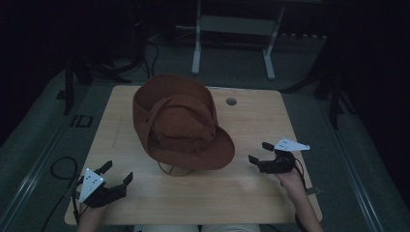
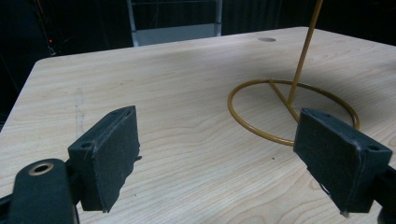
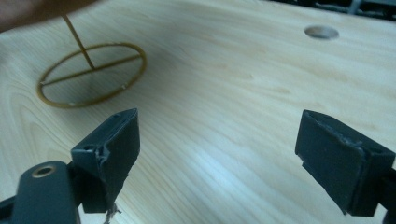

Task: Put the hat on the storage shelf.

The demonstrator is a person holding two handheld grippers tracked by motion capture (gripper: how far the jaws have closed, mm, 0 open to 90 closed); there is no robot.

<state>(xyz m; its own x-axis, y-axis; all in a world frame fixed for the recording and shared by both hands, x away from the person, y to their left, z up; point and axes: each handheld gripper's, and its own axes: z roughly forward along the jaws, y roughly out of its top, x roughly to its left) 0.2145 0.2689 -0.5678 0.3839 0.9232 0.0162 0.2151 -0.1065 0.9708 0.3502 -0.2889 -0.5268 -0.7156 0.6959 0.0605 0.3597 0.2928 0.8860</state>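
Note:
A brown wide-brimmed hat (image 1: pixel 181 123) rests tilted on a gold wire stand (image 1: pixel 174 170) in the middle of the wooden table (image 1: pixel 251 121). The stand's ring base (image 2: pixel 292 112) and thin upright rod (image 2: pixel 306 49) lie ahead of the left gripper. In the right gripper view the ring base (image 3: pixel 91 74) sits at the upper left under the hat's brim (image 3: pixel 32 10). My left gripper (image 1: pixel 117 173) is open near the table's front left, short of the stand. My right gripper (image 1: pixel 260 152) is open at the right, just beyond the brim, and holds nothing.
A round cable hole (image 1: pixel 231 101) sits near the table's far edge, also in the right gripper view as a grey hole (image 3: pixel 321 31). A white metal frame (image 1: pixel 232 29) stands on the floor behind the table. A dark cable (image 1: pixel 63 166) loops on the floor at left.

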